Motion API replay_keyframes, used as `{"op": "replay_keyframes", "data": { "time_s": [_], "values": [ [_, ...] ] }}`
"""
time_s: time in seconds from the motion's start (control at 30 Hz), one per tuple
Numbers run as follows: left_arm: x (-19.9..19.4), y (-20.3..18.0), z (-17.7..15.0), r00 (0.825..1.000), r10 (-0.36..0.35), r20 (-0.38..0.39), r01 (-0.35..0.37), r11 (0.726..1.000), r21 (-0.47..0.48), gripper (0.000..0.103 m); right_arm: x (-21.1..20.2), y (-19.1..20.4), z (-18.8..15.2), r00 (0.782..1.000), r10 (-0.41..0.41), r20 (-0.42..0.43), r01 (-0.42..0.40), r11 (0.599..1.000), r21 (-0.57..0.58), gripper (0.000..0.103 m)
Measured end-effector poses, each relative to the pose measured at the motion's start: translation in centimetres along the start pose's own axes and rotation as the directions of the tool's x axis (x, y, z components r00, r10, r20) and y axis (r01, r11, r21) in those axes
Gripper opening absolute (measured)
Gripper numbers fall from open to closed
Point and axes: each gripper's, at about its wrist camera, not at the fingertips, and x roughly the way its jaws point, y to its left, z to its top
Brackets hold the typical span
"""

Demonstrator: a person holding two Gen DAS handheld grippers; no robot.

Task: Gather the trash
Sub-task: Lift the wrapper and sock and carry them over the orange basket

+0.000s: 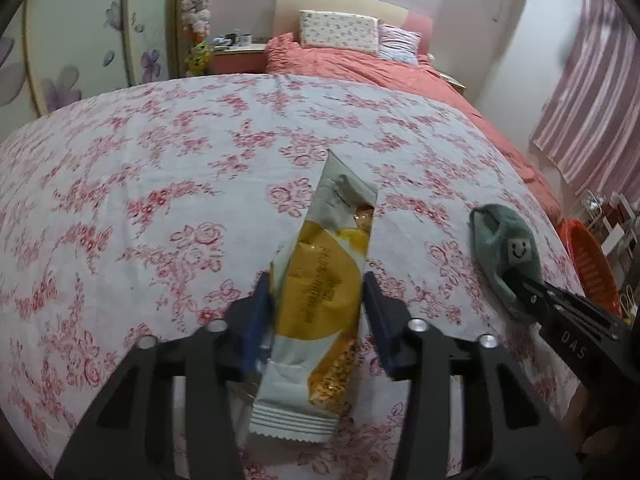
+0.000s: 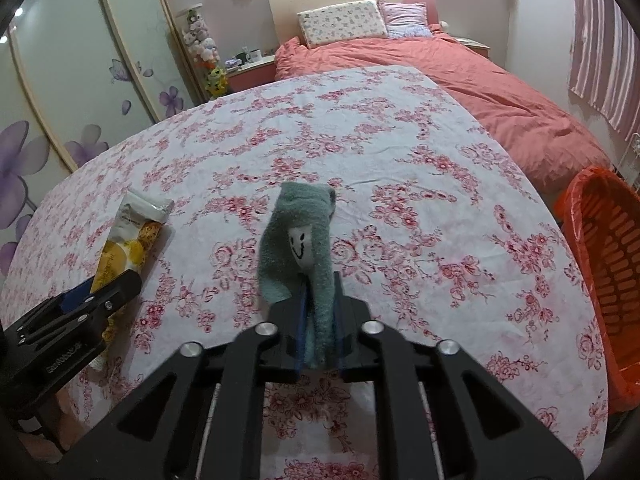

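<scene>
A snack wrapper (image 1: 320, 300) is lying flat on the bench (image 1: 140, 208), which is wearing a white cloth printed with pink roses. The wrapper is long and narrow, white at both ends with a crimped seam at the near end, a big yellow round patch across its middle, and pictured biscuits along one edge. Its far end is looking torn or folded open. The left gripper (image 1: 316, 308) is sitting astride the wrapper's near half, its blue-padded jaws standing at a middling width, one against each long edge; whether the pads are truly pressing cannot be told.

To the right of the wrapper, well apart from it, a grey-green sock (image 2: 298, 248) with a small white smiley patch is standing up off the cloth. The right gripper (image 2: 320, 308) is holding it, jaws pinched almost fully together on the sock's lower end.

Further right of the wrapper, beyond the bench's edge, an orange basket (image 2: 600, 264) lined with an orange bag is standing beside a bed (image 2: 480, 80) with a coral cover.
</scene>
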Motion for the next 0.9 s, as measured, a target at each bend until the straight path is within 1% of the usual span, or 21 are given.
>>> {"op": "replay_keyframes", "data": {
  "time_s": [0.1, 0.27, 0.37, 0.53, 0.63, 0.7, 0.83, 0.9],
  "values": [
    [-0.1, -0.2, 0.0, 1.0, -0.011, 0.002, 0.011, 1.0, 0.012, 0.038, -0.5, -0.3, -0.1, 1.0, 0.025, 0.013, -0.025, 1.0, 0.016, 0.006],
    [-1.4, -0.9, 0.7, 0.999, -0.028, 0.023, 0.028, 0.999, 0.017, 0.038, -3.0, -0.8, 0.1, 0.996, 0.058, 0.071, -0.061, 0.998, 0.029, 0.006],
    [-2.5, -1.7, 1.0, 0.999, -0.034, 0.042, 0.033, 0.999, 0.029, 0.038, -4.6, -1.3, 0.5, 0.992, 0.063, 0.111, -0.067, 0.997, 0.035, 0.006],
    [-4.3, -3.4, 1.4, 0.996, -0.071, 0.057, 0.069, 0.997, 0.036, 0.038, -7.8, -2.4, 0.9, 0.983, 0.058, 0.173, -0.067, 0.997, 0.049, 0.006],
    [-5.7, -5.0, 1.7, 0.992, -0.101, 0.079, 0.097, 0.994, 0.053, 0.038, -9.7, -3.1, 1.2, 0.976, 0.044, 0.215, -0.057, 0.997, 0.055, 0.006],
    [-6.6, -6.4, 2.0, 0.988, -0.119, 0.096, 0.112, 0.991, 0.073, 0.038, -11.5, -4.0, 1.2, 0.966, 0.028, 0.256, -0.046, 0.997, 0.063, 0.006],
    [-8.5, -10.1, 2.2, 0.98, -0.15, 0.129, 0.134, 0.983, 0.129, 0.038, -13.9, -6.1, 1.3, 0.95, -0.005, 0.312, -0.025, 0.995, 0.092, 0.006],
    [-9.1, -12.0, 2.1, 0.977, -0.161, 0.14, 0.138, 0.978, 0.159, 0.038, -15.1, -7.5, 1.2, 0.94, -0.034, 0.339, -0.005, 0.994, 0.112, 0.006]
  ]
}}
